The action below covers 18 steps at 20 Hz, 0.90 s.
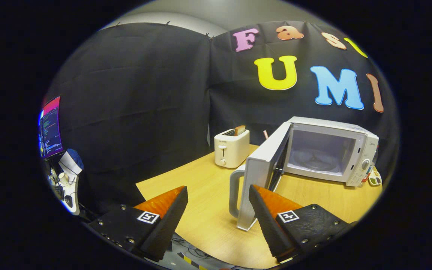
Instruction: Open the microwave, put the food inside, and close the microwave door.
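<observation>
The microwave (pixel 332 153) sits at the right of the frame on the wooden table (pixel 208 210), its door (pixel 263 176) already swung wide toward the camera, so the cavity stands open with the glass turntable (pixel 315 163) visible inside and nothing on it. The door's handle (pixel 234 193) sticks out at the door's near edge, just ahead of the right finger and between the two fingers' lines. The likely food is the slice of toast (pixel 240 130) standing upright in the white toaster (pixel 231 148) — left of the microwave, near the centre of the frame and well beyond the fingertips. So the coming move seems to run forward and slightly left of the open door, down onto the slice's top edge, which stands clear of the slot.

The gripper (pixel 218 195) hangs at the bottom of the frame with its fingers spread wide — holding nothing and touching nothing. At the left edge, off the table, a lit monitor (pixel 50 127) stands.
</observation>
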Tool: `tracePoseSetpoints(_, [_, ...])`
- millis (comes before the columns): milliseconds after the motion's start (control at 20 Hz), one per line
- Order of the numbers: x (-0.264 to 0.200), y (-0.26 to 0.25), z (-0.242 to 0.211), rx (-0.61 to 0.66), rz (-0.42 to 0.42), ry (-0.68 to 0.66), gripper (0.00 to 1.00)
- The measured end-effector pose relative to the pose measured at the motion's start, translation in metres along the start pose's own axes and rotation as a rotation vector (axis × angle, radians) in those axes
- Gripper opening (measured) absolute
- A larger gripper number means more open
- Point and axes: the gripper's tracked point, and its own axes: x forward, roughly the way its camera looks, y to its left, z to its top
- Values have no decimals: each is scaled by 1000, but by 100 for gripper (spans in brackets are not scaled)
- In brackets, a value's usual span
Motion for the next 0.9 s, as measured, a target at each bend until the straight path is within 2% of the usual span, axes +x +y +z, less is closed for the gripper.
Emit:
tracePoseSetpoints(150, [-17, -33, 22, 19, -58, -41, 99])
tracePoseSetpoints(400, [-35, -94, 21, 26, -198, -17, 99])
tracePoseSetpoints(900, [-46, -191, -44, 248, -392, 165, 100])
